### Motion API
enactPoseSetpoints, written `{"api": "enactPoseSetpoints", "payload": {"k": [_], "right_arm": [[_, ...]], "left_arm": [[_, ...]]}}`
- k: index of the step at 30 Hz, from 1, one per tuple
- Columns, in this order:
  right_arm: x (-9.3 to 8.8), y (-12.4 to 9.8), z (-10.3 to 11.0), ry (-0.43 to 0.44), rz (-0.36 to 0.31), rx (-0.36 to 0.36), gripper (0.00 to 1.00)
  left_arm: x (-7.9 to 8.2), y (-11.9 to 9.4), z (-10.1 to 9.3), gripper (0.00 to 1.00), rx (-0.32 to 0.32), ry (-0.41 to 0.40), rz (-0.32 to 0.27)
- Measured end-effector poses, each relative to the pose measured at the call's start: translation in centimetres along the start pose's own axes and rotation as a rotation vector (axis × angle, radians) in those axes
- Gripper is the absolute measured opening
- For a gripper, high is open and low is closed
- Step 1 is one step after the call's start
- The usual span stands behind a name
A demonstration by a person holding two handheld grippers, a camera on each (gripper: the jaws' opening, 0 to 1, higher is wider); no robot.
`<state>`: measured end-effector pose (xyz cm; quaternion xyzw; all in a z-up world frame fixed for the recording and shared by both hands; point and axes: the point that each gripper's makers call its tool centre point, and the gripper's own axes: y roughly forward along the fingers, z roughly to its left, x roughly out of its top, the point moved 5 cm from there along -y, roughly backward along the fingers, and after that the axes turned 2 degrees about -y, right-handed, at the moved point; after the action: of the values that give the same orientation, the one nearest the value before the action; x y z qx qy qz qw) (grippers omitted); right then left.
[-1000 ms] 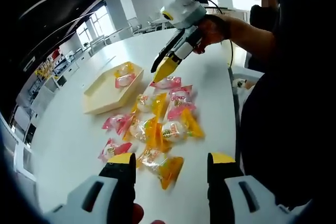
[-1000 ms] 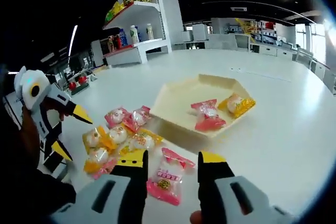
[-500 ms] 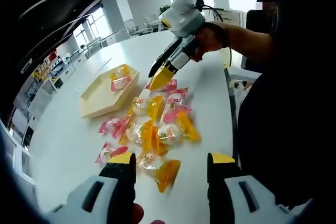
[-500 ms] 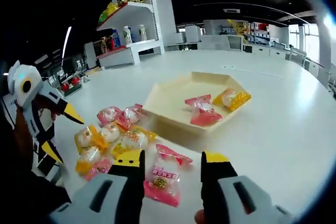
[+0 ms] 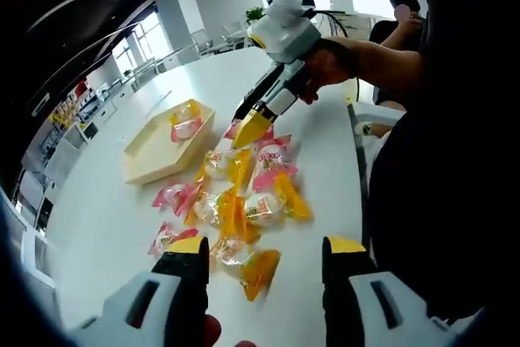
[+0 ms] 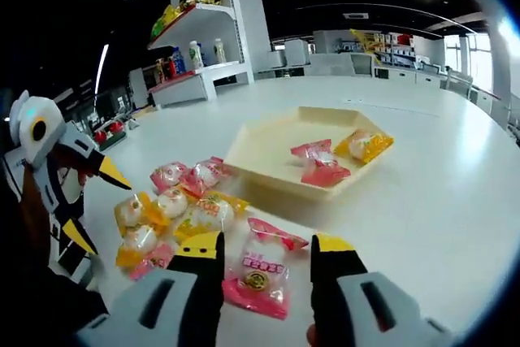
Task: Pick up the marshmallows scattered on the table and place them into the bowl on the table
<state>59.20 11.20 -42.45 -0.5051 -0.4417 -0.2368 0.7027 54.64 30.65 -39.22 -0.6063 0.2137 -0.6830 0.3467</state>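
Right gripper view: right gripper [image 6: 266, 253], jaws apart, straddles a pink crinkly-wrapped marshmallow [image 6: 262, 268], likely light, soft and slippery, best pinched across its puffy middle.

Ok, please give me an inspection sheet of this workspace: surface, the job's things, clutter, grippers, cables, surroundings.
Surface: large white table, smooth.
Job's things: shallow cream hexagonal bowl holding one pink-wrapped marshmallow and one yellow-wrapped marshmallow; a loose heap of pink and yellow wrapped marshmallows lies beside it on the table.
Clutter: nothing seen.
Grippers: right gripper open, jaws either side of a pink wrapped marshmallow, not yet closed on it; left gripper open, held above a yellow wrapped marshmallow.
Cables: dark cable behind the hand holding the right gripper.
Surroundings: white shelving with bottles and packets; a seated person beyond the table.
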Motion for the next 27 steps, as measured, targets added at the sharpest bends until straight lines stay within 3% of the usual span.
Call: {"api": "enactPoseSetpoints", "payload": {"k": [6, 21, 23, 27], "right_arm": [[-0.07, 0.00, 0.04, -0.016, -0.003, 0.000, 0.36], [-0.03, 0.31, 0.20, -0.079, -0.011, 0.024, 0.34], [-0.07, 0.31, 0.27, -0.085, -0.010, 0.031, 0.26], [-0.16, 0.35, 0.26, -0.097, -0.018, 0.032, 0.26]], "left_arm": [[-0.18, 0.05, -0.32, 0.56, -0.011, 0.004, 0.007], [-0.49, -0.12, -0.04, 0.56, 0.005, -0.001, 0.019], [-0.53, -0.10, -0.03, 0.56, 0.004, -0.001, 0.020], [-0.63, -0.25, 0.16, 0.56, 0.009, -0.004, 0.021]]}}
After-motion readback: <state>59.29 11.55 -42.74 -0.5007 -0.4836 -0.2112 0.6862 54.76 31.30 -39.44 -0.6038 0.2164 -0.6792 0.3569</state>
